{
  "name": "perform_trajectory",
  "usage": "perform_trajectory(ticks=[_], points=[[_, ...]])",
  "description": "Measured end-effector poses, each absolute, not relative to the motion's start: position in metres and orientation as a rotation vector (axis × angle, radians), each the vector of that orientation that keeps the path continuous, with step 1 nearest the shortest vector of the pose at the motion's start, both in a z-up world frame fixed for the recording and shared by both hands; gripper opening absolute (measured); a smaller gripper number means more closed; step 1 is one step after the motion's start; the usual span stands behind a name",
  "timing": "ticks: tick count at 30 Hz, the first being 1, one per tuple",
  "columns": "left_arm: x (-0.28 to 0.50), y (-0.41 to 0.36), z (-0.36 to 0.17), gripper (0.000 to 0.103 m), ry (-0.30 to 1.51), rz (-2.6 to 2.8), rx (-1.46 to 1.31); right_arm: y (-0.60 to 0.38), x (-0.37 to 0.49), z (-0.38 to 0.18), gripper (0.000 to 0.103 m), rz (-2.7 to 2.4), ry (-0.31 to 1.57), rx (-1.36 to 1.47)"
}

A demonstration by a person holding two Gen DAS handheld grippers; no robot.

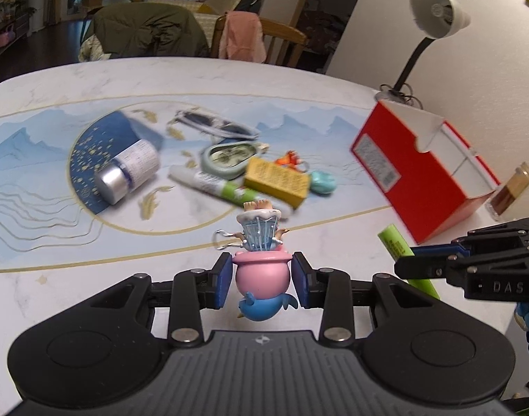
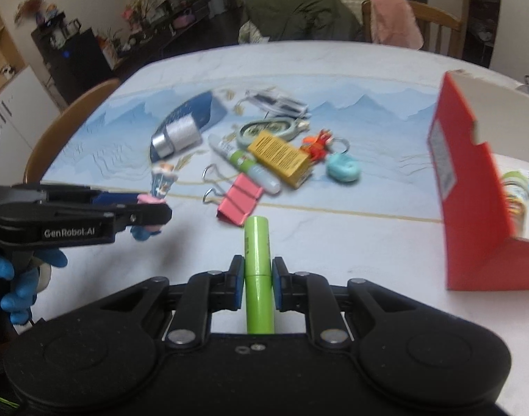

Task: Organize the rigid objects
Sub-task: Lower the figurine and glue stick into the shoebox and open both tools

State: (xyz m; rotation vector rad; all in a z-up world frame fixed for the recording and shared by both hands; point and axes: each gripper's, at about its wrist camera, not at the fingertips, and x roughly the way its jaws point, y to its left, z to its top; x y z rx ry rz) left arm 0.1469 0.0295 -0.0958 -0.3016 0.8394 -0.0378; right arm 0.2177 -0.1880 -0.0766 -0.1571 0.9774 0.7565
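Observation:
My left gripper [image 1: 262, 275] is shut on a small figurine [image 1: 261, 260] with a pink middle and a blue base, held above the table; it also shows in the right wrist view [image 2: 153, 204]. My right gripper [image 2: 258, 279] is shut on a green tube [image 2: 258, 263], also seen in the left wrist view [image 1: 401, 249]. A red open box [image 1: 420, 166] stands at the right; in the right wrist view [image 2: 472, 187] it holds some items. A pile lies mid-table: a yellow box [image 1: 276, 180], a white-green tube [image 1: 222, 187], a silver-capped jar [image 1: 129, 170], sunglasses [image 1: 215, 124], a pink binder clip [image 2: 238, 201].
A teal oval case [image 1: 229, 156], a teal round item [image 1: 322, 182] and an orange keyring [image 1: 290, 159] lie in the pile. A desk lamp [image 1: 434, 10] stands at the far right corner by the wall. A small bottle [image 1: 510, 190] stands behind the red box. Chairs stand beyond the table.

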Motion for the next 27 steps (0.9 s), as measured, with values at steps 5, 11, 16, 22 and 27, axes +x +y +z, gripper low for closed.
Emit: perform_trajectory(ticks=[5, 11, 16, 22, 27], points=[[0.154, 0.006, -0.077, 0.036, 0.835, -0.059, -0.287, -0.212, 0.225, -0.056, 0.015, 0.722, 0.948, -0.108], [0.167, -0.026, -0.056, 0.036, 0.809, -0.106, -0.265, -0.243, 0.241, -0.036, 0.015, 0.673, 0.917, -0.064], [0.186, -0.059, -0.042, 0.036, 0.787, -0.142, -0.229, -0.27, 0.26, -0.027, 0.015, 0.624, 0.898, -0.053], [0.213, -0.099, -0.031, 0.036, 0.776, -0.175, -0.187, -0.302, 0.286, -0.017, 0.015, 0.601, 0.867, -0.057], [0.241, -0.13, -0.026, 0.036, 0.78, -0.196, -0.174, -0.331, 0.308, -0.009, 0.015, 0.586, 0.842, -0.052]])
